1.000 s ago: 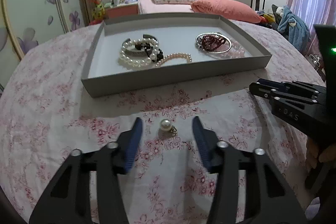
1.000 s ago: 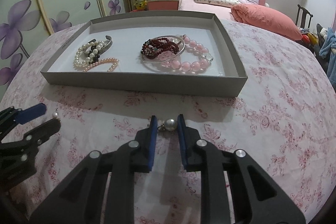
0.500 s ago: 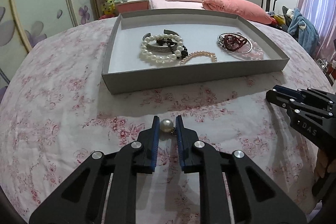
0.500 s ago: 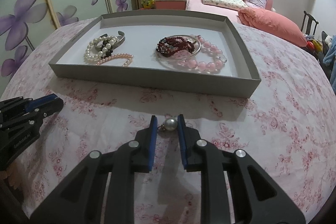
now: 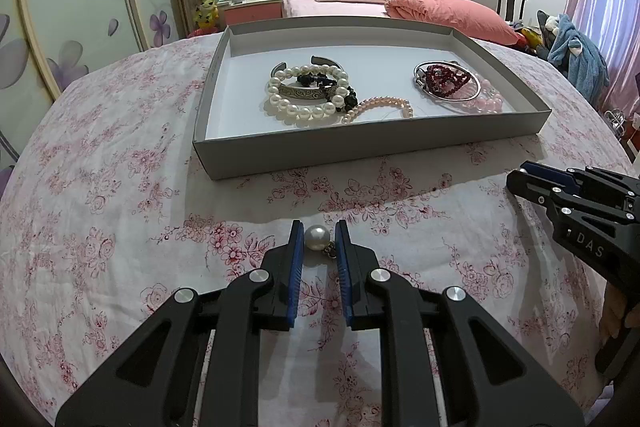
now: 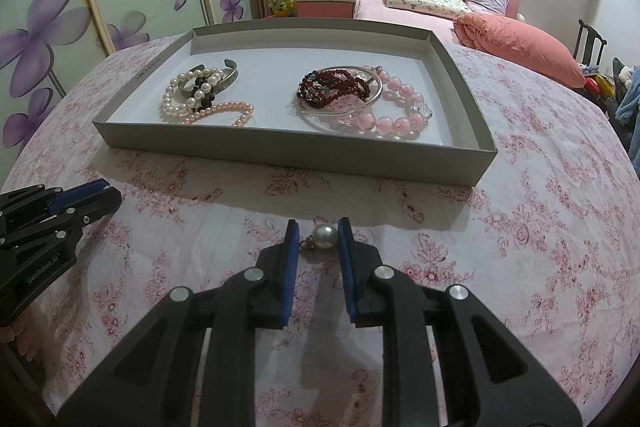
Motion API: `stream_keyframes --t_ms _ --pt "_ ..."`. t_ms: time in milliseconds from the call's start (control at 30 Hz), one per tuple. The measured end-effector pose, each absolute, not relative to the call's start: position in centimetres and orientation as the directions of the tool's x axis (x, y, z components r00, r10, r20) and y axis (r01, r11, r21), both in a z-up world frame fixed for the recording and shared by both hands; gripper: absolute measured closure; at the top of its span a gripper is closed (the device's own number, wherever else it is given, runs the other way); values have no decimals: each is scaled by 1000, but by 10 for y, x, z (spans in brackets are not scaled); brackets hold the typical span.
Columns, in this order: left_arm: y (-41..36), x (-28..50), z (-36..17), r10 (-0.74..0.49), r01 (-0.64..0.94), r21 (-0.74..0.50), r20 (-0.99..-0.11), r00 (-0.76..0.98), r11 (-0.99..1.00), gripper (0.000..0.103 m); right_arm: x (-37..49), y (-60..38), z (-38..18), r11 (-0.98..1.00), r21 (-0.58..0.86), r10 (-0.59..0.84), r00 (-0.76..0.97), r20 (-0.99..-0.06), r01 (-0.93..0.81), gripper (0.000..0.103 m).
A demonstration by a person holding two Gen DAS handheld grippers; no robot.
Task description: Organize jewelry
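Left gripper (image 5: 317, 239) and right gripper (image 6: 319, 235): black angular frames, blue ribbed finger pads (image 5: 296, 259), silver round screws, white "DAS" and "GenRobot.AI" lettering.

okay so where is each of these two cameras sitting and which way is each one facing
Left wrist: sits on the left gripper, facing the gray tray and bed; its own fingers pinch a pearl earring; the right gripper shows at right.
Right wrist: sits on the right gripper, facing the same way; its fingers pinch another pearl earring; the left gripper shows at left.
Shared: tray, bracelets, floral tablecloth, bed.
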State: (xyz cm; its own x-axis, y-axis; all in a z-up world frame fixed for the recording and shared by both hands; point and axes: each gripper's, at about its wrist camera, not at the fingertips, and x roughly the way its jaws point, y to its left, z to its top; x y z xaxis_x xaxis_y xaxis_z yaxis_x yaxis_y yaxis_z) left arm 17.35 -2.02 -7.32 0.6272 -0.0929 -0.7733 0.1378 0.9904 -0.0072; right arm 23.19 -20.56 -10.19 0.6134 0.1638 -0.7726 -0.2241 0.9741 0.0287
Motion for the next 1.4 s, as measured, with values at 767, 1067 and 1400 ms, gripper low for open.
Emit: stream_keyframes --t_ms 767,1067,1400 --pt "-21 174 -73 -99 138 -15 -773 626 990 86 233 -205 -102 974 32 166 613 -773 -224 83" --pt "-20 175 -74 -108 137 -27 -772 627 990 87 232 -207 -102 975 50 177 614 -769 -218 83" --pt "-17 160 -35 -134 120 -66 -632 763 991 87 202 -206 -52 980 33 178 802 -571 -194 83"
